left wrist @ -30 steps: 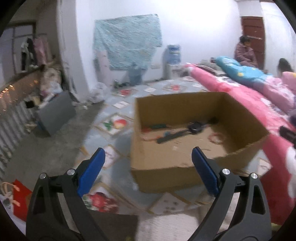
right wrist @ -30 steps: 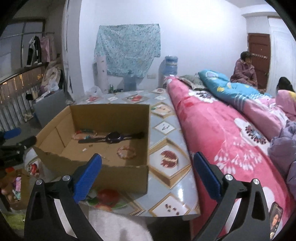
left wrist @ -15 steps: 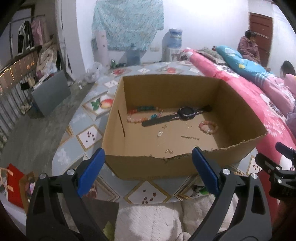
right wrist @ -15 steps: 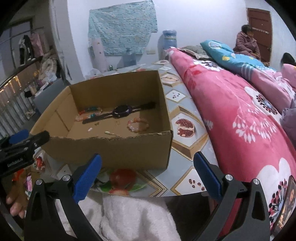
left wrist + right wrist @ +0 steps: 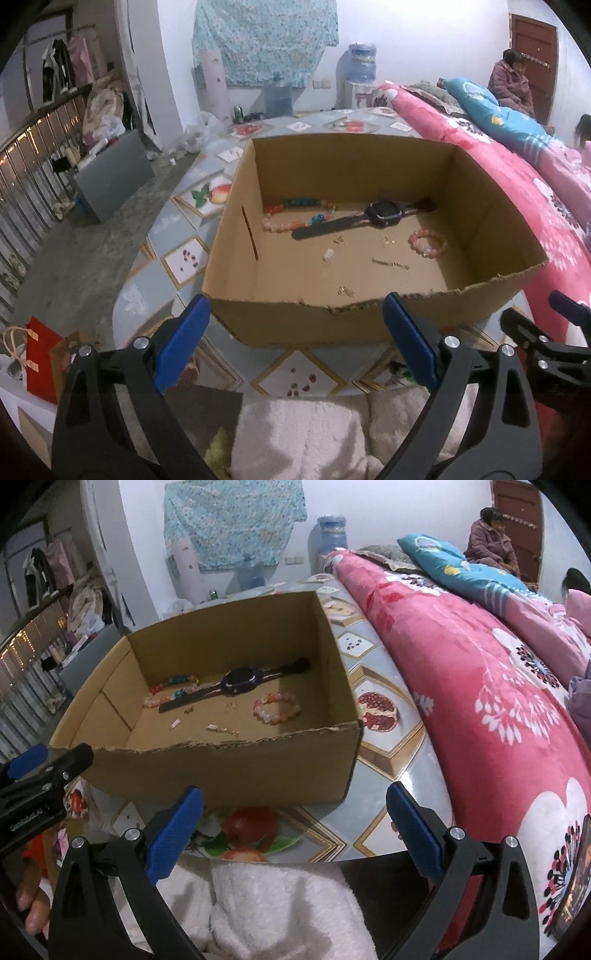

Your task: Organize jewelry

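Note:
An open cardboard box [image 5: 332, 325] [image 5: 229, 771] stands on the tiled round table. Inside lie a black watch [image 5: 382, 213] [image 5: 240, 679], a long multicoloured bead string [image 5: 295, 218] [image 5: 171, 690], a pink bead bracelet [image 5: 426, 242] [image 5: 277, 709] and several small metal pieces [image 5: 389, 263]. My left gripper [image 5: 295, 339] is open and empty, in front of the box's torn near wall. My right gripper [image 5: 295, 823] is open and empty, in front of the box's near right corner. Each gripper also shows at the edge of the other's view.
A bed with a pink floral quilt [image 5: 480, 672] runs along the table's right side. A person in purple [image 5: 511, 81] sits at the far end. A white fluffy cloth [image 5: 314, 435] lies below the grippers. A red gift bag [image 5: 40, 354] and a grey box [image 5: 110, 177] stand at left.
Both grippers have risen and tilted down toward the box, so its inside shows more fully. Both stay open and empty. The box contents have not moved.

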The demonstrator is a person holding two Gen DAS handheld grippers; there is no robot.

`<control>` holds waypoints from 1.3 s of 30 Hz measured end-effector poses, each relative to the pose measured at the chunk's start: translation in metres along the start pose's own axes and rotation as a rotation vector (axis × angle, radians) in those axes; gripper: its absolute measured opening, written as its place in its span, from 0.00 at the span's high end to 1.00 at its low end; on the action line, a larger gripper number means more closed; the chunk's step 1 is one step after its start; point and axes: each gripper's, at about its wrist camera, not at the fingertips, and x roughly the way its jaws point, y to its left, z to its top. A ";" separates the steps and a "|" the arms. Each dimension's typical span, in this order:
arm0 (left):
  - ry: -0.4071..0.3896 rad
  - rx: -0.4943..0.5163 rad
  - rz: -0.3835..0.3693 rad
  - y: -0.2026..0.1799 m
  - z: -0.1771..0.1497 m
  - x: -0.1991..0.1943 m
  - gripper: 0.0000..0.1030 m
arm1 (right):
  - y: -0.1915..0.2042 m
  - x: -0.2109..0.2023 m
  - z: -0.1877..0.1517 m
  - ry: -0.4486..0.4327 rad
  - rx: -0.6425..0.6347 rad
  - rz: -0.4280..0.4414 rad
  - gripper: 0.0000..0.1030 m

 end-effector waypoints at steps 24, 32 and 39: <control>0.170 0.025 0.009 -0.015 -0.011 0.026 0.12 | 0.018 0.020 0.000 0.092 -0.028 0.006 0.06; 0.185 0.025 0.009 -0.017 -0.011 0.030 0.12 | 0.016 0.023 0.002 0.098 -0.022 -0.013 0.06; 0.193 0.020 0.011 -0.017 -0.011 0.033 0.12 | 0.017 0.026 0.003 0.108 -0.017 -0.018 0.06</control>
